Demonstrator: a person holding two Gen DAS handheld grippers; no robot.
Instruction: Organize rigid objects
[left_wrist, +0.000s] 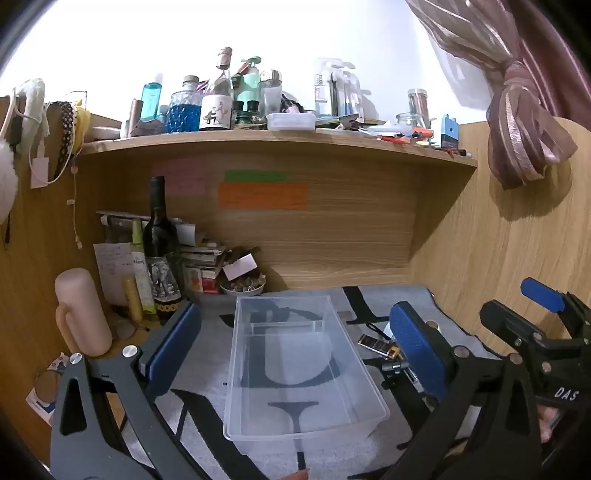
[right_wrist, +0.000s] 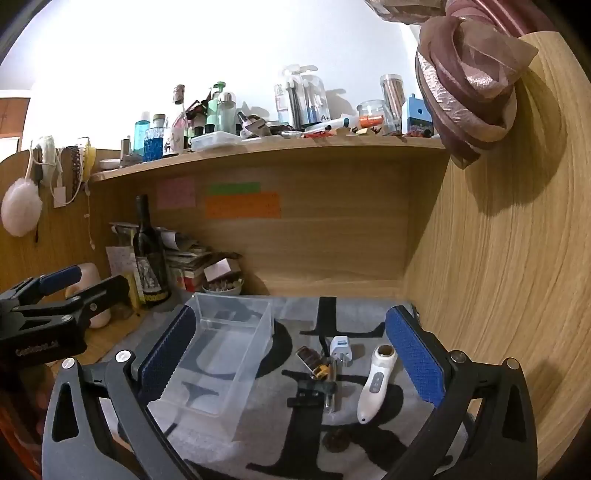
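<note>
A wooden desk alcove under a cluttered shelf (right_wrist: 258, 153); a grey letter-printed mat (right_wrist: 369, 435) covers the tabletop. The clear plastic bin (left_wrist: 295, 369) sits empty between the wide-spread left tongs (left_wrist: 291, 350). Right tongs (right_wrist: 291, 354), equally wide, frame a plug adapter (right_wrist: 340, 349) and white handheld device (right_wrist: 375, 384) beside the bin.

**Little legible lettering**

White capitals "DAS" stand on the black frame of the right tongs (left_wrist: 480, 325) as seen from the left wrist. In the right wrist view, a pack on the shelf (right_wrist: 258, 153) shows what looks like "A+" near its lower edge (right_wrist: 325, 118), though glare makes this uncertain. The grey mat (right_wrist: 369, 325) on the counter bears huge black letter shapes; a "D" shows through the clear bin (left_wrist: 295, 369). Bottle labels and sticky notes (left_wrist: 262, 195) are too blurred to read.
</note>
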